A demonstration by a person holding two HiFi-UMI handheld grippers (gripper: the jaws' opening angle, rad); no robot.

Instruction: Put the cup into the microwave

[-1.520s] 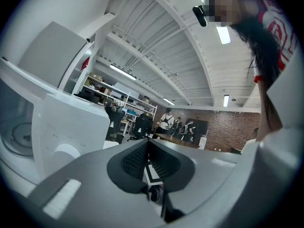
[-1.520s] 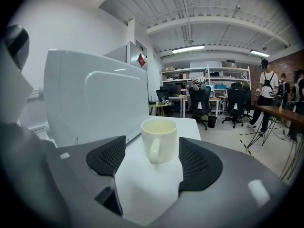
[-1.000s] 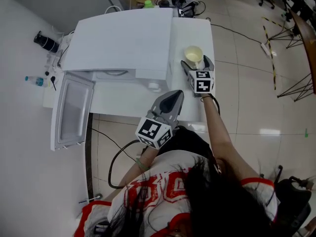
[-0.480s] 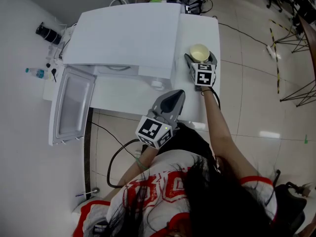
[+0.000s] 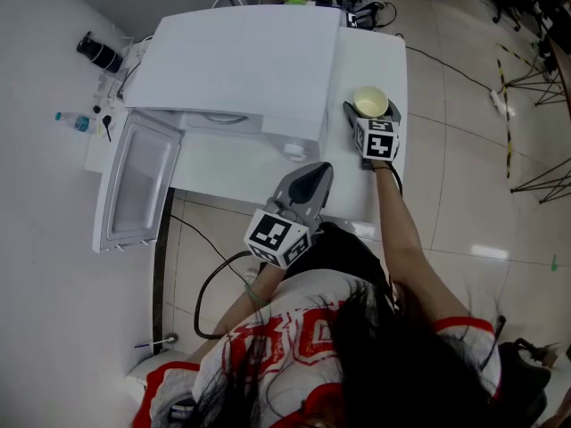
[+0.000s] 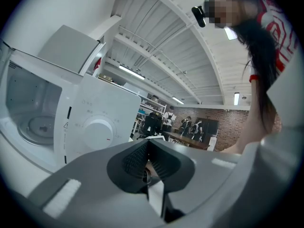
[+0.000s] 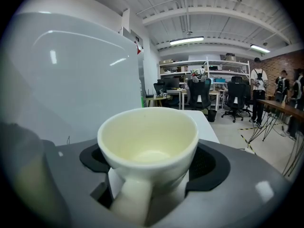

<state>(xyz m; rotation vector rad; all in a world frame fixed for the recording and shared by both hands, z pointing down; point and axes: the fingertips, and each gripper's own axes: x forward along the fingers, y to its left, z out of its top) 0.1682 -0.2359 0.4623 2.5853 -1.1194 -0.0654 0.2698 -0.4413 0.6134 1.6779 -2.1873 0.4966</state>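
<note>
Gripping the cup with our right gripper at 3 o'clock of the microwave; our left gripper hangs at 5 o'clock, fingers pressed together.

Cup: pale cream-yellow, plain. Microwave: white. Table: white. Left gripper, right gripper: grey bodies, black ribbed pads, black-and-white square-marker cubes. Shirt at 6 o'clock: white, red print.
</note>
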